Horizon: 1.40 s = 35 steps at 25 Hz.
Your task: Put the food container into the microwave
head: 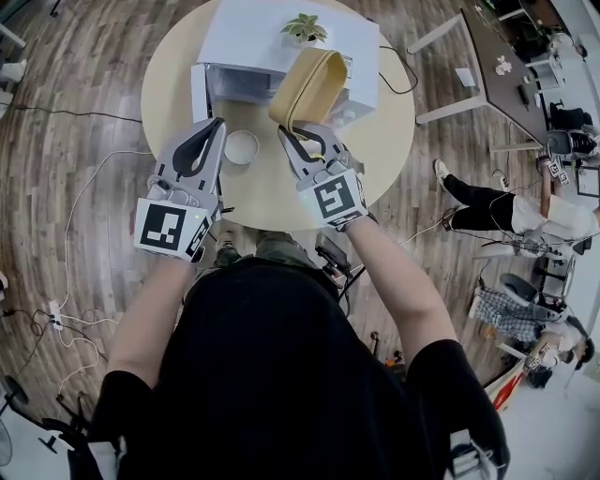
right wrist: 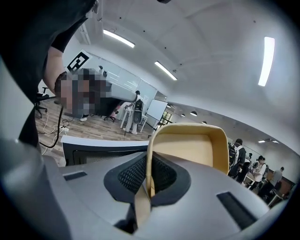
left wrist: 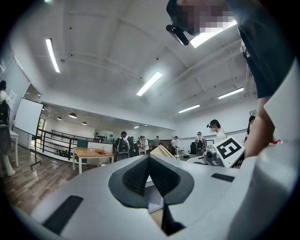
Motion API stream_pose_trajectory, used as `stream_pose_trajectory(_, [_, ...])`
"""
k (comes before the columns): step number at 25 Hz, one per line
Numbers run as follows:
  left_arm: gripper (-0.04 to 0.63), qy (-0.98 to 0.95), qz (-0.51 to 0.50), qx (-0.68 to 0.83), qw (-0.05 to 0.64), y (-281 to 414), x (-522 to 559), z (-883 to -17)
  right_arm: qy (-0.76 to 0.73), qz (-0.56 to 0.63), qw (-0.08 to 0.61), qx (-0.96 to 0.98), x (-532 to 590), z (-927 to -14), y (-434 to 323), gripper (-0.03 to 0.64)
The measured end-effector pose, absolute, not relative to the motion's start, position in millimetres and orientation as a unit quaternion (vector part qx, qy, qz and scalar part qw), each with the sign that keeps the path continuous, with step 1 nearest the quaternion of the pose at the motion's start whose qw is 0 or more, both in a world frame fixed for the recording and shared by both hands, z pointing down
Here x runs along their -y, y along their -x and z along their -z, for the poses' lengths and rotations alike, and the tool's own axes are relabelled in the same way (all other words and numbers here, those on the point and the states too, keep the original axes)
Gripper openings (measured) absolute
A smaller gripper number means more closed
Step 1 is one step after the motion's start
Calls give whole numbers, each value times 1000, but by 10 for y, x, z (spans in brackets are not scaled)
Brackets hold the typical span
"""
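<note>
The food container is a tan rectangular tray, held up tilted in front of the white microwave at the far side of the round table. My right gripper is shut on its near rim; in the right gripper view the container stands upright from the gripper, with the microwave behind on the left. The microwave door hangs open to the left. My left gripper is shut and holds nothing, its tips touching, left of the container.
A small potted plant stands on the microwave. A round white dish lies on the table between the grippers. A black cable runs off the table's right side. People and desks fill the room behind.
</note>
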<state>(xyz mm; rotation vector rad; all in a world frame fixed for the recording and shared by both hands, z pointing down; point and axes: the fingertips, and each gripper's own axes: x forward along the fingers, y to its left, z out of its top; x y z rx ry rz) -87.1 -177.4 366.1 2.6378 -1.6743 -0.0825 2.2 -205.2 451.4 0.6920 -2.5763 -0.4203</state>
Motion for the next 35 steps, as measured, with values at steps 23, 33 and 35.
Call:
stream_pose_trajectory(23, [18,-838,21,545,18,901,1848,-3745,-152,170,298,927,1969,-5084,135,25])
stream_pose_trajectory(33, [18,-830,26,557,24,973,1867,-3789,-102,172,325,924,1863,-5286,217,25])
stream_pose_trajectory(35, [18,-828,27,559,24,993,1869,-3788,-90,173,331,923,1832,-5329,244,25])
